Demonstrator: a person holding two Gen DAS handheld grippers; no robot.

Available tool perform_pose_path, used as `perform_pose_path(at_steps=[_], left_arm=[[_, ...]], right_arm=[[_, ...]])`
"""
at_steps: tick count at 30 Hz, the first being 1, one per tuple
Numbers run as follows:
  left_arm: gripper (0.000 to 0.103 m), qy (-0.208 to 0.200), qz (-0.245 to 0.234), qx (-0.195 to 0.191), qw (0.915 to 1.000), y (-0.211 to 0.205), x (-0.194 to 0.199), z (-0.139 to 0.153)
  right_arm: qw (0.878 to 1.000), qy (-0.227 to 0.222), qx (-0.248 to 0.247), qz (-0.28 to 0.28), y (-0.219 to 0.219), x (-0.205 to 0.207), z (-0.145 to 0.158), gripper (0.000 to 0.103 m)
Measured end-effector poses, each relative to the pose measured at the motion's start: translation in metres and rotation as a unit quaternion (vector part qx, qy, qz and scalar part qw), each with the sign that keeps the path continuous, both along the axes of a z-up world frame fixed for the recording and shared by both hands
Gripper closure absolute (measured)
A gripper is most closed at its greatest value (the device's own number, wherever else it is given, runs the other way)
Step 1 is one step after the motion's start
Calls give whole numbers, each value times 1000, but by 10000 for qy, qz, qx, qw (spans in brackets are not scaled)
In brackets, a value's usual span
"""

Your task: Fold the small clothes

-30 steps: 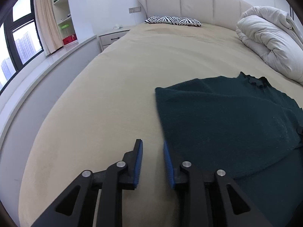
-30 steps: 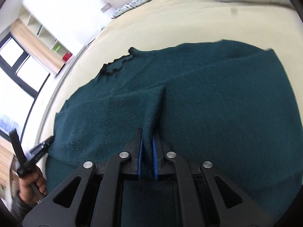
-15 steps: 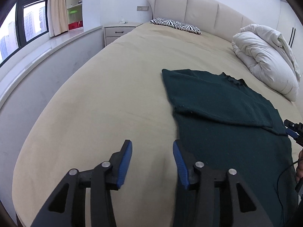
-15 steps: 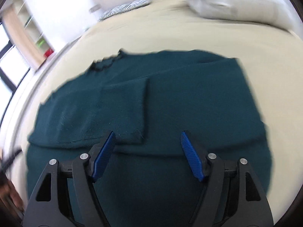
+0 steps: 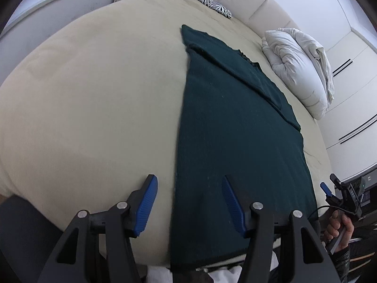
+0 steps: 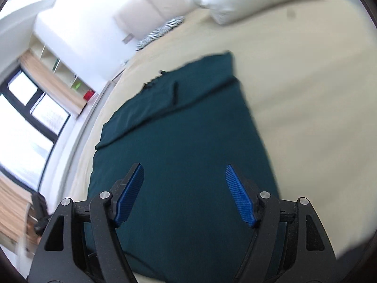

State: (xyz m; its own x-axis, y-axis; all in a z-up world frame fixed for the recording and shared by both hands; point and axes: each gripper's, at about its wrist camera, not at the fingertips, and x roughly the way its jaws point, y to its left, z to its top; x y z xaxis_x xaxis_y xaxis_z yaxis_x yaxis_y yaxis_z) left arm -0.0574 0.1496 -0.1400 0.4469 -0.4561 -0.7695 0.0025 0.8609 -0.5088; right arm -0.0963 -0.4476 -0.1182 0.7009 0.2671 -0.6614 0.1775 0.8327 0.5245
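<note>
Sweater [image 5: 235, 122]: dark green, flat on the bed [image 5: 94, 94], sleeves folded in across the chest. Your left gripper [image 5: 188, 202] straddles its near hem corner, spread wide, empty. Your right gripper [image 6: 183, 193] hovers over the hem, likewise released, apparently ready to pinch for the upward fold.

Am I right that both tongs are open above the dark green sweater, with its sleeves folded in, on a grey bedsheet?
Not quite: the bedsheet is beige, not grey, as the left wrist view shows. The rest holds: left tongs and right tongs are open above the dark green sweater, sleeves folded in.
</note>
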Motion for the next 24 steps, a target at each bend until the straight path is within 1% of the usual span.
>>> perform_pose_path(at_steps=[1, 4, 7, 9, 11, 14, 17, 18, 19, 20, 24], left_arm=[[43, 41, -74, -19, 10000, -1, -5, -1], [43, 218, -263, -136, 9993, -4, -15, -6], [43, 418, -299, -394, 9979, -3, -19, -12], [43, 597, -274, -653, 9957, 0, -19, -18], [43, 761, -310, -997, 9916, 2, -20, -24], [43, 869, -251, -1392, 9861, 8, -24, -30], [51, 959, -90, -1763, 9796, 18, -24, -36], [56, 991, -34, -1864, 9775, 21, -24, -39], [61, 1003, -7, -1886, 9769, 24, -24, -39], [63, 1008, -3, -1871, 9772, 25, -24, -39], [79, 983, -61, -1798, 9788, 20, -23, -36]], right_arm=[[10000, 34, 71, -59, -7, -12, -2, 32], [9994, 190, 265, -125, -21, -38, -12, 38], [9981, 319, 504, -167, -29, -60, -22, 43], [9970, 390, 642, -191, -33, -69, -26, 46], [9961, 404, 751, -218, -35, -77, -28, 46], [9942, 438, 954, -220, -41, -83, -32, 46], [9934, 516, 1007, -207, -43, -82, -34, 46], [9931, 537, 1025, -195, -44, -82, -35, 46], [9927, 573, 1041, -192, -44, -81, -35, 46], [9925, 612, 1043, -199, -44, -84, -36, 46], [9912, 677, 1097, -299, -52, -91, -36, 46]])
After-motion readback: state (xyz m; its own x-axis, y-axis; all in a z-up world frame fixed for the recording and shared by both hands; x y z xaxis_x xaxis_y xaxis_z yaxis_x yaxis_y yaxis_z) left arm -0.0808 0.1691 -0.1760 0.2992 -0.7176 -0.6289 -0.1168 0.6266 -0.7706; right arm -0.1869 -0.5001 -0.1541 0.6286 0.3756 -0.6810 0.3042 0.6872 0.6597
